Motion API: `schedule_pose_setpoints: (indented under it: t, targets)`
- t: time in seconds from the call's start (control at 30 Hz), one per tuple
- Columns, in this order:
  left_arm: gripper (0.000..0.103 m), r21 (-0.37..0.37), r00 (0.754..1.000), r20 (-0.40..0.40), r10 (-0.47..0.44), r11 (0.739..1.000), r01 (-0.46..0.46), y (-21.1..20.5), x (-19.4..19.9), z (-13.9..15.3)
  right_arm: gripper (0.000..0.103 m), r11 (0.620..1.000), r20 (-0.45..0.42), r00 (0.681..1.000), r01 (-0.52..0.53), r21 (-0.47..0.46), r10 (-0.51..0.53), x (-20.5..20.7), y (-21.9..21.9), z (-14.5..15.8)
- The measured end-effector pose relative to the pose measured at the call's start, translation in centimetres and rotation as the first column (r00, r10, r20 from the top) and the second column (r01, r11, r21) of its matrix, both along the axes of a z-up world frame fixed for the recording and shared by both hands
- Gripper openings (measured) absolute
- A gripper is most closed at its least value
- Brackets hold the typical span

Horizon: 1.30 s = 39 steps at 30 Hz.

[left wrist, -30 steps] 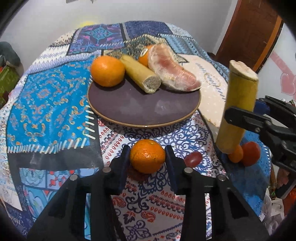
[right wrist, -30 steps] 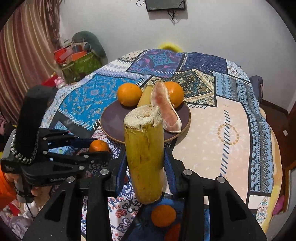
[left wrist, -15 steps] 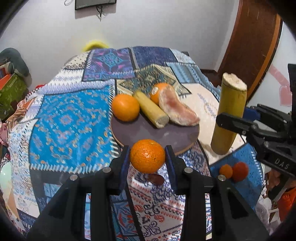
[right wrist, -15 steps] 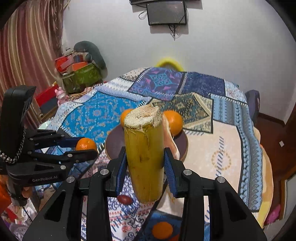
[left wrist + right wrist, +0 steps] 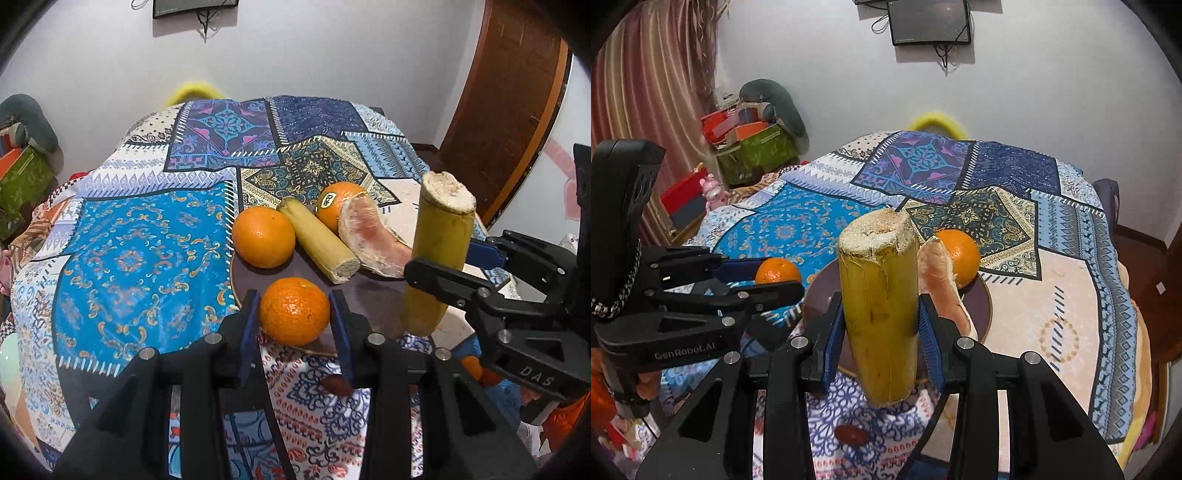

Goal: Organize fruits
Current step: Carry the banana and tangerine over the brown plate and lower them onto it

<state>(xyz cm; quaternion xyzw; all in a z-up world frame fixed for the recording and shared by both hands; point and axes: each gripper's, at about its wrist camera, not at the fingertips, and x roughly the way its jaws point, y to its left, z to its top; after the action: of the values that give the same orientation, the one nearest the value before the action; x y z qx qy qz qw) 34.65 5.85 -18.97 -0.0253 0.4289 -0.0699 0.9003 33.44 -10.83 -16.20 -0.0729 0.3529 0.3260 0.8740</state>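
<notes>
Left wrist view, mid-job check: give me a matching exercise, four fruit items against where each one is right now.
Things:
1. small orange
2. upright yellow cane piece
3. stickered orange
4. dark red fruit

Places:
A. lying on the patterned tablecloth, off the plate
B. clamped in the left gripper
C. on the plate, behind the pink pomelo segment
D. clamped in the right gripper

Pairs: 1-B, 2-D, 3-C, 4-A
</notes>
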Motion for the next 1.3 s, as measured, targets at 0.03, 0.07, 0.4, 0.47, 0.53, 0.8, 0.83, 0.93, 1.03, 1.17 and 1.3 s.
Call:
schedule_pose_setpoints:
  t: [0.03, 0.07, 0.4, 0.47, 0.53, 0.8, 0.83, 0.93, 1.03, 1.17, 1.3]
  targets:
    - [0.037, 0.000, 1.000, -0.003, -0.002, 1.000, 0.002, 0.0, 0.3, -0.2, 0.035, 1.000, 0.001, 1.000, 0.002, -0.004, -0.002, 0.2, 0.1, -0.1]
    - [0.037, 0.000, 1.000, -0.007, -0.005, 1.000, 0.005, -0.1, 0.7, -0.5, 0.035, 1.000, 0.003, 1.000, 0.003, -0.010, -0.003, 0.4, 0.3, -0.3]
    - [0.037, -0.031, 0.997, -0.080, 0.013, 0.999, -0.015, 0.5, 3.8, -4.4, 0.035, 0.999, -0.012, 1.000, 0.016, -0.048, -0.017, 2.4, 1.6, -2.1]
    - [0.037, -0.039, 0.996, -0.083, 0.019, 0.999, -0.022, 0.7, 4.2, -4.8, 0.035, 0.999, -0.023, 1.000, 0.013, -0.050, -0.014, 2.7, 1.8, -2.7]
    - [0.037, -0.038, 0.996, -0.088, 0.022, 0.999, -0.026, 0.8, 4.8, -5.1, 0.035, 0.999, -0.017, 1.000, 0.012, -0.045, -0.013, 2.8, 1.9, -2.8]
    - [0.037, -0.043, 0.995, -0.101, 0.025, 0.999, -0.029, 0.9, 6.0, -5.9, 0.035, 1.000, -0.041, 0.999, 0.007, -0.018, -0.008, 3.6, 1.8, -3.0]
    - [0.037, -0.043, 0.994, -0.104, 0.023, 0.999, -0.028, 0.9, 6.0, -6.0, 0.035, 1.000, -0.044, 0.999, 0.010, -0.017, -0.010, 3.6, 1.8, -3.1]
    - [0.037, -0.053, 0.994, -0.106, 0.025, 0.998, -0.031, 1.0, 6.0, -6.1, 0.037, 0.999, -0.054, 0.998, 0.009, -0.030, -0.011, 3.6, 1.7, -3.3]
    - [0.038, -0.072, 0.994, -0.110, 0.024, 0.997, -0.032, 1.2, 5.8, -5.9, 0.037, 0.999, -0.067, 0.998, 0.015, -0.030, -0.017, 3.8, 1.5, -3.6]
    - [0.043, -0.082, 0.994, -0.104, 0.034, 0.996, -0.042, 1.3, 5.6, -5.4, 0.037, 0.999, -0.084, 0.996, 0.010, -0.037, -0.013, 3.6, 1.3, -3.8]
    - [0.046, -0.066, 0.995, -0.086, 0.045, 0.997, -0.050, 1.2, 4.9, -4.5, 0.037, 0.999, -0.075, 0.997, 0.017, -0.042, -0.020, 3.1, 0.9, -3.3]
